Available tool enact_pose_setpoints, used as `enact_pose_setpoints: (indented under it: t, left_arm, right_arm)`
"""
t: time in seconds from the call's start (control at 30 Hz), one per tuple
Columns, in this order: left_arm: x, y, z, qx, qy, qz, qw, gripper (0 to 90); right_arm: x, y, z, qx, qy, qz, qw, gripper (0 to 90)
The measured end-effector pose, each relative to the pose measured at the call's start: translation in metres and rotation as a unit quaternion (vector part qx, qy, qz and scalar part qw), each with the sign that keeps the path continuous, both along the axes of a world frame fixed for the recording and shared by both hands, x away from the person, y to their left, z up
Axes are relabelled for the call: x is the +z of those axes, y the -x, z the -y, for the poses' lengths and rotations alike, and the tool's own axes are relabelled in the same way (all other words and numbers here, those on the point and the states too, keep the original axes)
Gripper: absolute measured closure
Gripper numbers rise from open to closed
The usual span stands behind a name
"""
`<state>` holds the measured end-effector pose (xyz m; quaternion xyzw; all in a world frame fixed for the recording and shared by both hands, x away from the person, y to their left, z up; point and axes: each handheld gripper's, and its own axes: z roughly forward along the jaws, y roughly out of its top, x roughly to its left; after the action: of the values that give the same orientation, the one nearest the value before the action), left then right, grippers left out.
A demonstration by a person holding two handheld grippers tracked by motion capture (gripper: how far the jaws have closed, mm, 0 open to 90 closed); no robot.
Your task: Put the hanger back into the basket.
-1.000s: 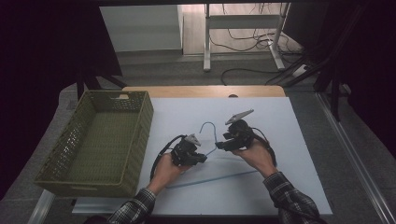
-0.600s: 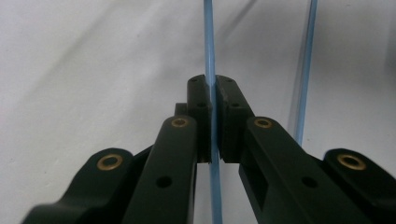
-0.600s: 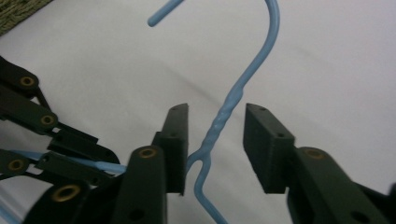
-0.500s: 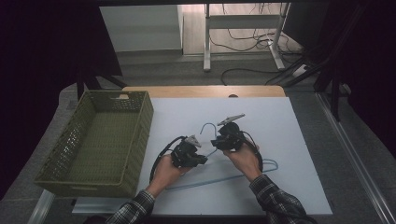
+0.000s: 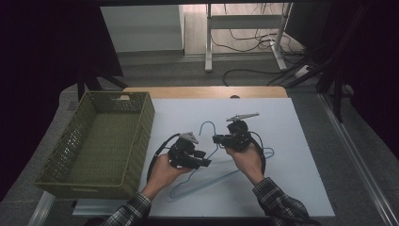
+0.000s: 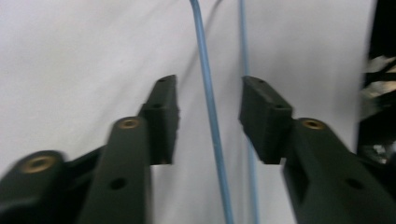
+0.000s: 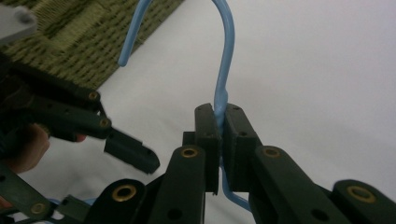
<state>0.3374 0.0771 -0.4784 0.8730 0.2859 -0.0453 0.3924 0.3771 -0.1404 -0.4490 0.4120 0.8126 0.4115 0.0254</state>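
As the white table point(image 5: 291, 141) carries everything, I begin there: a green woven basket point(image 5: 101, 141) stands at its left edge, nothing visible inside. Right of it, near the middle, lies a blue wire hanger point(image 5: 207, 181), hook toward the far side, shoulders toward the near edge. My right gripper point(image 5: 217, 139) has its jaws pressed together on the hanger's neck just below the hook point(image 7: 223, 42), a sound hold where the wire is doubled. My left gripper point(image 6: 208, 119) stands spread, one thin run of wire passing between the jaws without touching either. I judge the hanger light, springy rather than stiff, and smooth-coated, so likely to swivel in a single pinch; a second hold on the shoulder should steady it.
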Motion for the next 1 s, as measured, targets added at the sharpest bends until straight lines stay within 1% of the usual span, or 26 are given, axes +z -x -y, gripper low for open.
enact_pose_setpoints:
  t: [0.03, 0.07, 0.1, 0.17, 0.2, 0.23, 0.27, 0.3, 0.33, 0.37, 0.43, 0.53, 0.6, 0.63, 0.7, 0.73, 0.77, 0.87, 0.9, 0.97, 1.0]
  left_arm:
    - [0.002, 0.0, -0.001, -0.005, 0.004, -0.008, 0.9999, 48.1]
    - [0.004, 0.0, -0.002, -0.011, 0.007, -0.012, 0.9998, 44.6]
    - [0.007, 0.0, -0.003, -0.009, 0.009, -0.013, 0.9998, 42.3]
    - [0.012, 0.0, -0.004, -0.018, 0.009, -0.019, 0.9996, 43.2]
    - [0.014, -0.001, -0.004, -0.02, 0.009, -0.021, 0.9996, 44.8]
    - [0.016, -0.001, -0.004, -0.025, 0.011, -0.029, 0.9992, 47.4]
    - [0.018, -0.002, -0.004, -0.033, 0.011, -0.036, 0.9988, 51.6]
    - [0.019, -0.002, -0.003, -0.034, 0.009, -0.039, 0.9986, 54.3]
    - [0.02, -0.003, -0.003, -0.038, 0.007, -0.042, 0.9984, 58.8]
    - [0.02, -0.004, -0.002, -0.045, 0.008, -0.05, 0.9977, 61.6]
    - [0.019, -0.004, 0.0, -0.044, 0.005, -0.055, 0.9975, 67.8]
    - [0.018, -0.004, 0.0, -0.048, 0.015, -0.067, 0.9965, 77.3]
    - [0.019, -0.003, 0.0, -0.051, 0.011, -0.071, 0.9961, 81.2]
    - [0.019, -0.003, 0.0, -0.049, 0.009, -0.075, 0.9959, 83.4]
    - [0.02, -0.003, 0.0, -0.046, 0.0, -0.076, 0.996, 86.1]
    - [0.02, -0.003, -0.001, -0.045, 0.0, -0.077, 0.996, 86.8]
    - [0.021, -0.002, -0.002, -0.045, 0.005, -0.08, 0.9958, 87.1]
    - [0.024, 0.001, -0.003, -0.035, 0.009, -0.086, 0.9957, 87.5]
    - [0.026, 0.001, -0.004, -0.036, 0.012, -0.083, 0.9958, 87.5]
    - [0.03, 0.003, -0.006, -0.032, 0.012, -0.082, 0.9961, 87.5]
    - [0.032, 0.004, -0.007, -0.031, 0.016, -0.082, 0.996, 87.5]
  right_arm:
    - [0.002, 0.002, 0.0, 0.003, -0.004, 0.005, 1.0, 85.4]
    - [0.004, 0.004, 0.0, 0.007, -0.01, 0.008, 0.9999, 85.4]
    - [0.005, 0.006, 0.0, 0.011, -0.013, 0.011, 0.9998, 85.4]
    - [0.008, 0.01, -0.002, 0.02, -0.016, 0.019, 0.9995, 85.4]
    - [0.01, 0.013, -0.003, 0.025, -0.016, 0.026, 0.9992, 85.4]
    - [0.012, 0.015, -0.004, 0.028, -0.016, 0.029, 0.9991, 85.4]
    - [0.013, 0.018, -0.005, 0.032, -0.016, 0.035, 0.9987, 85.4]
    - [0.015, 0.02, -0.005, 0.035, -0.018, 0.038, 0.9985, 85.4]
    - [0.016, 0.021, -0.006, 0.039, -0.021, 0.04, 0.9982, 85.4]
    - [0.016, 0.023, -0.006, 0.042, -0.021, 0.042, 0.998, 85.4]
    - [0.018, 0.026, -0.007, 0.047, -0.024, 0.048, 0.9975, 85.3]
    - [0.02, 0.03, -0.007, 0.053, -0.023, 0.054, 0.9969, 85.4]
    - [0.02, 0.032, -0.007, 0.056, -0.019, 0.058, 0.9966, 85.3]
    - [0.02, 0.033, -0.006, 0.056, -0.021, 0.058, 0.9965, 85.3]
    - [0.02, 0.035, -0.006, 0.059, -0.024, 0.059, 0.9962, 85.2]
    - [0.02, 0.036, -0.006, 0.061, -0.023, 0.061, 0.996, 85.1]
    - [0.021, 0.037, -0.006, 0.061, -0.023, 0.064, 0.9958, 84.9]
    - [0.025, 0.04, -0.006, 0.068, -0.021, 0.072, 0.9948, 83.5]
    - [0.026, 0.04, -0.005, 0.07, -0.02, 0.075, 0.9946, 81.7]
    - [0.028, 0.042, -0.004, 0.069, -0.022, 0.079, 0.9942, 74.1]
    - [0.03, 0.044, -0.003, 0.068, -0.02, 0.084, 0.9939, 71.1]
